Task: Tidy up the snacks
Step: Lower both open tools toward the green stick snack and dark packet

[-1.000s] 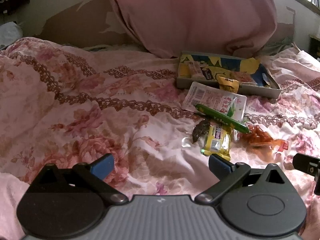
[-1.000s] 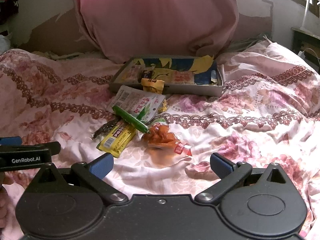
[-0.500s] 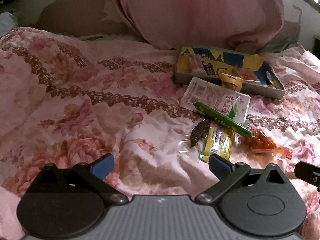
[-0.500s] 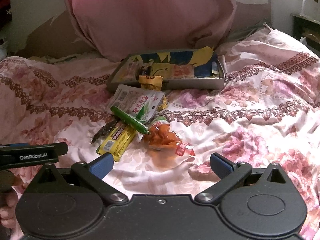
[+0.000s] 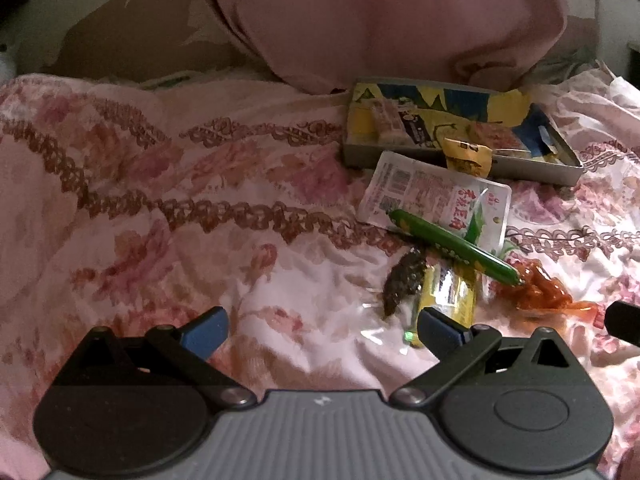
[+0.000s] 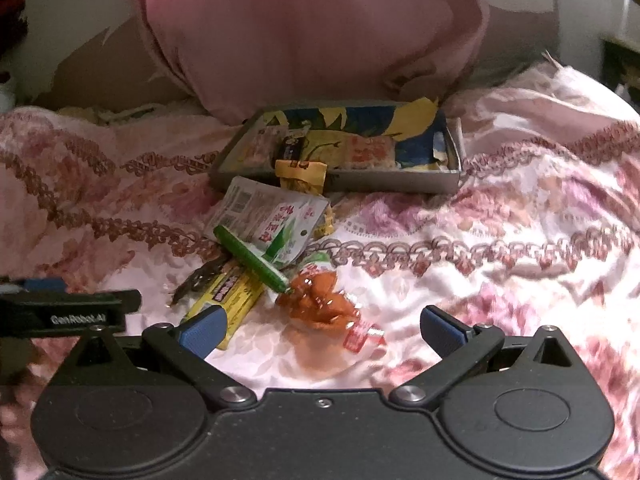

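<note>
nearest: right gripper (image 6: 322, 330) and left gripper (image 5: 322, 326), both spread wide, empty, above the floral quilt (image 5: 168, 216). next: loose snacks, orange packet (image 6: 326, 306), yellow bar (image 6: 230, 296), green stick (image 6: 250, 258), white pouch (image 6: 272, 218). farthest: tin tray (image 6: 400, 185), partly filled. step: approach; next move likely needs lowering around the orange packet.

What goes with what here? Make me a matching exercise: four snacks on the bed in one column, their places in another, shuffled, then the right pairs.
Things:
1. green stick
2. orange packet
3. yellow bar
4. small yellow pouch

Places:
A. leaning on the front wall of the tray
B. lying across the white packet
C. between the fingers of the right gripper
D. beside the dark snack, under the stick's lower end

Pairs: 1-B, 2-C, 3-D, 4-A
</note>
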{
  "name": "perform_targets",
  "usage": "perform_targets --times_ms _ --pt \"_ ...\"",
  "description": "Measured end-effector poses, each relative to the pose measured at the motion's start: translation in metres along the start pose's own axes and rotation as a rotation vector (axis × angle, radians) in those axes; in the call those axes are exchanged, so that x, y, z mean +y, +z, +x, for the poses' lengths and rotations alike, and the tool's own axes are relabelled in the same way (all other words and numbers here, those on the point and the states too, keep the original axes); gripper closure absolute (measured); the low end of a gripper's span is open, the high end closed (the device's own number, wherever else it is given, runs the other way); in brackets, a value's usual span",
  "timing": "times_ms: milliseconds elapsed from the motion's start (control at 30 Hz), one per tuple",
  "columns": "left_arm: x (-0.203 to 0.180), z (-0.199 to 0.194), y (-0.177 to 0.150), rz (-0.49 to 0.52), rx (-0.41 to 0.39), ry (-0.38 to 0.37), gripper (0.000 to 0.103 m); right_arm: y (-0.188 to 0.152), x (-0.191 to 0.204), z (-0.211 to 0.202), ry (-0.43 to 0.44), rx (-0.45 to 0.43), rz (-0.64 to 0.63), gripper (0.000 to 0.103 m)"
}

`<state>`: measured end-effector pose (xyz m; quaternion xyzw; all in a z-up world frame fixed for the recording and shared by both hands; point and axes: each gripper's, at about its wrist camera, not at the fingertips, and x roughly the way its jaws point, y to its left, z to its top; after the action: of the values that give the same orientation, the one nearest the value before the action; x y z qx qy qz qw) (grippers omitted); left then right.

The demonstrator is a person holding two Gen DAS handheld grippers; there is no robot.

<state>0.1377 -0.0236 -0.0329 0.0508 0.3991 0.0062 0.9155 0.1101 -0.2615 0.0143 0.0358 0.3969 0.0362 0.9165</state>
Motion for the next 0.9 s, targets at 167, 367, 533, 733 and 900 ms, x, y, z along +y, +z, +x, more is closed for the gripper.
perform_targets --times_ms 167,367,533,733,900 --pt "-0.002 0.003 0.012 0.038 -0.031 0.018 0.0 0.009 -0.004 0.011 -0.007 -0.001 -0.066 0.001" --pt "-0.003 0.012 0.025 0.057 -0.037 0.034 0.0 0.014 -0.01 0.022 -0.01 -0.027 -0.121 0.001" --pt "-0.004 0.022 0.031 0.06 -0.032 0.038 0.0 0.018 -0.016 0.029 0.007 -0.031 -0.068 0.001" --pt "-0.007 0.034 0.03 0.058 -0.016 0.029 0.0 0.018 -0.015 0.039 0.008 -0.006 -0.076 0.001" --pt "-0.004 0.043 0.028 0.056 -0.007 0.03 0.0 0.018 -0.012 0.047 0.003 0.002 -0.116 0.001"
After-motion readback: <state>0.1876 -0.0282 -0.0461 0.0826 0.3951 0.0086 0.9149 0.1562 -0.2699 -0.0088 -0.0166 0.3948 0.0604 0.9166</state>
